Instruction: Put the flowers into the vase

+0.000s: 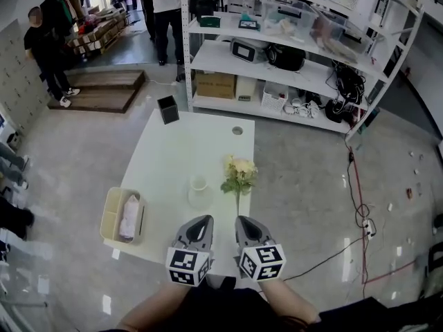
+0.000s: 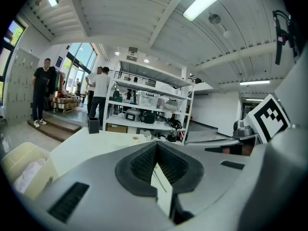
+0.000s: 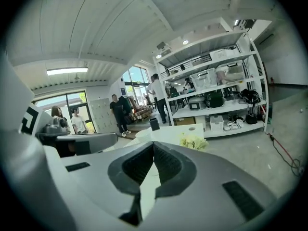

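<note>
Flowers (image 1: 239,175) lie beside the vase (image 1: 199,189) while left gripper (image 1: 203,221) and right gripper (image 1: 243,221) have fingers closed, empty.

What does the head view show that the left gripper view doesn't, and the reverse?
Head view only: the yellow flowers lying on the table, right of the vase; the vase itself is unclear in the gripper view. Left gripper view only: the left hand-held gripper up close, jaws together with nothing between them, plus ceiling lights. Both: the white table, cream basket, black box and shelving.
</note>
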The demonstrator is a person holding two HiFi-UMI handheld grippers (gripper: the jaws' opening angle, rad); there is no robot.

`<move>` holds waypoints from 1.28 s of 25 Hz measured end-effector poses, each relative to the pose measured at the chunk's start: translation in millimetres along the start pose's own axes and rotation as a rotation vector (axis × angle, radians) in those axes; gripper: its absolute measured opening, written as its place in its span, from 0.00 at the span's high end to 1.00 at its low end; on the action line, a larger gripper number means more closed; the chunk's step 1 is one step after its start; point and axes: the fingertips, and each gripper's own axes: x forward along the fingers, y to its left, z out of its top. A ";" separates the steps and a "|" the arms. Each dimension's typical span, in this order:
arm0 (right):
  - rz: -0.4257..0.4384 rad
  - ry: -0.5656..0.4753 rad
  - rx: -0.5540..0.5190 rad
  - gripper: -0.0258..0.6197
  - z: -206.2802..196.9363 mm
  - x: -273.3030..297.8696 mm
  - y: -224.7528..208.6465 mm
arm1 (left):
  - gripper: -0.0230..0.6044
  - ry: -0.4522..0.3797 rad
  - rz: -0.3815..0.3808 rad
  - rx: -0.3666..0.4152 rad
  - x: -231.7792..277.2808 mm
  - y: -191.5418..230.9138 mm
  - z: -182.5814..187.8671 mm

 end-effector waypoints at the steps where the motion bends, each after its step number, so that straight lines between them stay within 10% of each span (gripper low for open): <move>1: -0.006 0.016 -0.006 0.95 -2.6 3.8 -2.3 | 0.96 0.009 0.002 -0.006 2.5 1.7 -3.4; 10: -0.066 0.184 0.025 0.94 -53.7 58.0 -40.3 | 0.96 0.066 -0.003 -0.044 29.3 16.6 -25.4; 22: -0.008 0.864 0.354 0.63 -145.9 162.4 -126.0 | 0.96 0.110 -0.006 -0.082 40.0 31.1 -39.5; 32: -0.064 1.031 0.539 0.78 -164.3 185.4 -150.4 | 0.96 0.135 0.025 -0.099 36.1 54.7 -47.4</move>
